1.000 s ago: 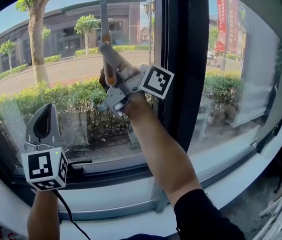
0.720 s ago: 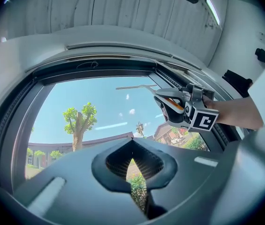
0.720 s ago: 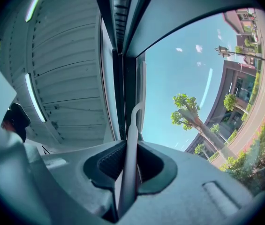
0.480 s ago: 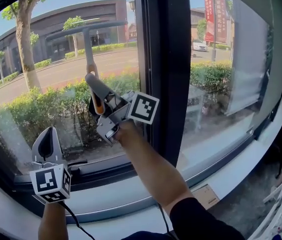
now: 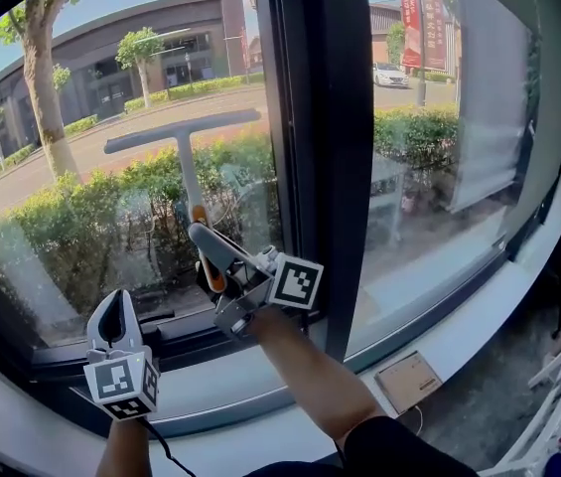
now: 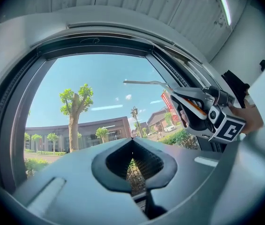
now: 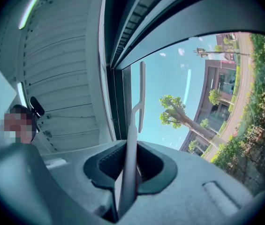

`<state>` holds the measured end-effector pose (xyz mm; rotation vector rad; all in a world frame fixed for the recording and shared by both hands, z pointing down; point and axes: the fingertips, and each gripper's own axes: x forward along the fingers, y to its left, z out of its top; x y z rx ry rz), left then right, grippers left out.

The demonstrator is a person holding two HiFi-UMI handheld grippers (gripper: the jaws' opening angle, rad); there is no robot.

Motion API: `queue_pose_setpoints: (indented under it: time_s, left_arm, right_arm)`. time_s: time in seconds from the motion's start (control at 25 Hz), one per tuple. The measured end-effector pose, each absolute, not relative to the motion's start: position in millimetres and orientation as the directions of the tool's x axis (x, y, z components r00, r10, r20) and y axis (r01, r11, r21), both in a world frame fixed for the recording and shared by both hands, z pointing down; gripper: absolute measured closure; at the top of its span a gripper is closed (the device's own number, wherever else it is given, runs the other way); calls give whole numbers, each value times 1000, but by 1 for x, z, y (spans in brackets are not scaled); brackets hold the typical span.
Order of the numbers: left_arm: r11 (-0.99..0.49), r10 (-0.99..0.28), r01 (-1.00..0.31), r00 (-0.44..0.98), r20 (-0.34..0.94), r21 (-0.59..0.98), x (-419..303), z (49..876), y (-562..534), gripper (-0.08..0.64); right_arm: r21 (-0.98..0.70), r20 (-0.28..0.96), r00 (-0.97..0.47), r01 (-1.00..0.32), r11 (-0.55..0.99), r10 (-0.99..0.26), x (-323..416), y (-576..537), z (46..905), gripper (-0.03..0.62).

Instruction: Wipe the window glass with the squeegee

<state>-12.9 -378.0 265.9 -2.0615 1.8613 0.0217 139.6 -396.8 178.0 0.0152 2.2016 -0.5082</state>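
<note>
1. The squeegee (image 5: 189, 172) lies against the left pane of the window glass (image 5: 62, 217). Its blade sits crosswise at about mid-height of the pane, and its shaft runs down to an orange grip
2. The right gripper (image 5: 205, 250) is clamped on that grip. In the right gripper view the shaft of the squeegee (image 7: 131, 153) stands squeezed between the two jaws and rises to the blade
3. The blade's right end is near the dark upright post (image 5: 315, 147) that divides the panes. Whether it touches the post cannot be told
4. The left gripper (image 5: 112, 318) hangs low, near the bottom frame (image 5: 191, 338) and well apart from the squeegee. Its own view shows the jaws together with nothing between them, only hedge showing through the hollow of the pads
5. Judged from this, a wiping stroke on the left pane is in hand. With the blade at mid-height, the lower part of the glass appears not yet covered
6. The next move likely calls for drawing the blade straight down towards the bottom frame with its whole edge pressed level on the glass. The right gripper's hold must stay firm so the shaft does not twist, and its path should pass clear of the idle left gripper
</note>
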Motion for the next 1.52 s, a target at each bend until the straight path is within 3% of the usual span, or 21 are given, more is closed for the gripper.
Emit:
queue_pose_setpoints:
  time_s: [0.4,0.8,1.04,1.32,1.52]
  left_arm:
    - [-93,-967,-971,141,-214,-218,3,294,-383,541]
    - [87,-984,-985,-62,-167,-146,-59,359,-351,541]
    - [218,-962,-965,-187,-200,-146,-146,346,-338,522]
    - [246,-951,-960,-213,-223,-133,-234,333,-319,522]
    - [300,-917,-944,-246,-313,-137,-307,290,-284,522]
  right_arm:
    - [-368,-733,-652,141,919,-193,144,-400,202,546]
    - [-299,-720,-675,91,950,-162,123,-379,237,546]
    - [-323,-680,-713,80,943,-172,51,-365,234,546]
    - [-320,-612,-775,59,946,-159,-52,-351,222,546]
    - [-304,-631,-770,142,942,-88,-136,-321,183,546]
